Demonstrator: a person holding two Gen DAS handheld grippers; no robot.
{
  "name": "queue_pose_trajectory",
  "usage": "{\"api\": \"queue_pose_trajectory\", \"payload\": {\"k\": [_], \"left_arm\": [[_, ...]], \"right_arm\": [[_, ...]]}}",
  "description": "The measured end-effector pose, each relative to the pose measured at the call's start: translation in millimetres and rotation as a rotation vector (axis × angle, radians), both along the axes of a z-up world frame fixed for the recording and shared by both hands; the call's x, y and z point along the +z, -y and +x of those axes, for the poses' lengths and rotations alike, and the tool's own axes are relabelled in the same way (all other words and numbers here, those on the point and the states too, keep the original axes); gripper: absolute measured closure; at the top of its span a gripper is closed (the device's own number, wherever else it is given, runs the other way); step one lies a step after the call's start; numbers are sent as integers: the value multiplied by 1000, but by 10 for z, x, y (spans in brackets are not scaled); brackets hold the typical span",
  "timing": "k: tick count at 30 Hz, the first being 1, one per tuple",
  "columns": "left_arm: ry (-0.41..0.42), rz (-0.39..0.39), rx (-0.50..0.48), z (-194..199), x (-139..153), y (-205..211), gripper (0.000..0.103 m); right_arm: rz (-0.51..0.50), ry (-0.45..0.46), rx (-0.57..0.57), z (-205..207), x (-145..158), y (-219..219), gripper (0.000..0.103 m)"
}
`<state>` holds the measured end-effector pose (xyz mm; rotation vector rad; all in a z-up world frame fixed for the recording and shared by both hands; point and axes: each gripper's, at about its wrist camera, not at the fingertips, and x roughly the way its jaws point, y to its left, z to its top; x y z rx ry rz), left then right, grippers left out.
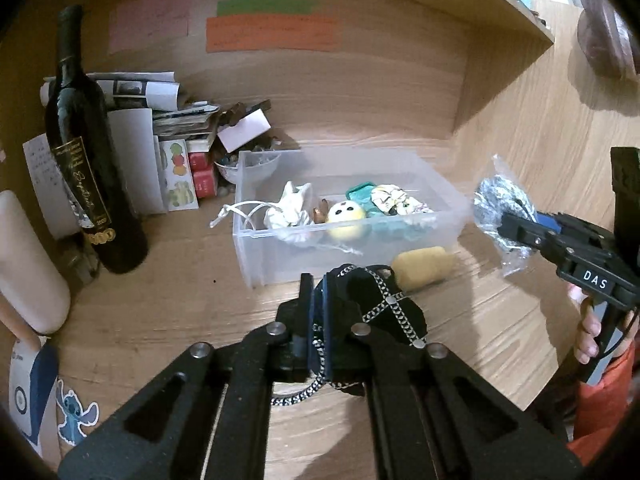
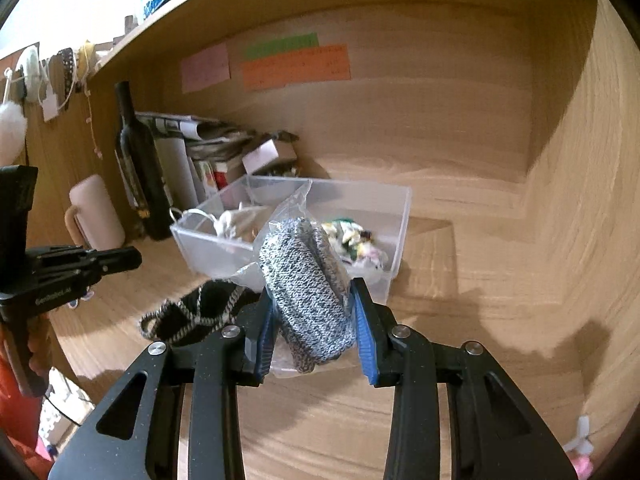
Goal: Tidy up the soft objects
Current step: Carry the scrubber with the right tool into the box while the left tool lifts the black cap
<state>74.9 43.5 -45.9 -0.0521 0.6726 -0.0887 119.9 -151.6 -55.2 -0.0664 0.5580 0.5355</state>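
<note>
A clear plastic bin (image 1: 440,184) (image 2: 400,216) stands on the wooden desk and holds several soft items, among them a yellow plush face (image 1: 346,220) and a white cloth piece (image 1: 290,210). My left gripper (image 1: 320,304) is shut on a black fabric piece with silver chain trim (image 1: 384,308) (image 2: 200,312), low over the desk in front of the bin. My right gripper (image 2: 312,312) (image 1: 516,232) is shut on a clear bag of grey knit fabric (image 2: 308,284) (image 1: 496,200), held in the air right of the bin. A yellow sponge (image 1: 424,266) lies against the bin's front wall.
A dark wine bottle (image 1: 86,152) (image 2: 138,168) stands left of the bin, with a pale mug (image 1: 28,264) (image 2: 98,212) nearer. Papers and small boxes (image 1: 176,136) are piled behind. A wooden side panel (image 2: 576,200) rises at the right. A shelf (image 1: 516,4) runs overhead.
</note>
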Motion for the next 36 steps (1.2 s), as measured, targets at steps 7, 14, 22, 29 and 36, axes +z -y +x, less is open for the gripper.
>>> {"api": "queue_pose_trajectory", "payload": {"k": [7,14,22,29,36], "left_arm": [[-132,-11,-4,40,-335,54,79],[-219,-60,-1,143,-640,20,86],[-123,-48,23,50,-400,-37,97],[-12,-24,19,54,-19,-46,97],[115,36,10,265,379,29,97]], "right_arm": [[-8,-23,12,49,-71,2,71],[-2,-39,9,73,-99,19,71],[5,-38,-6,138,-80,53,71],[5,-9,-3,225,2,38,71],[14,50,-1,385,237,-18,71]]}}
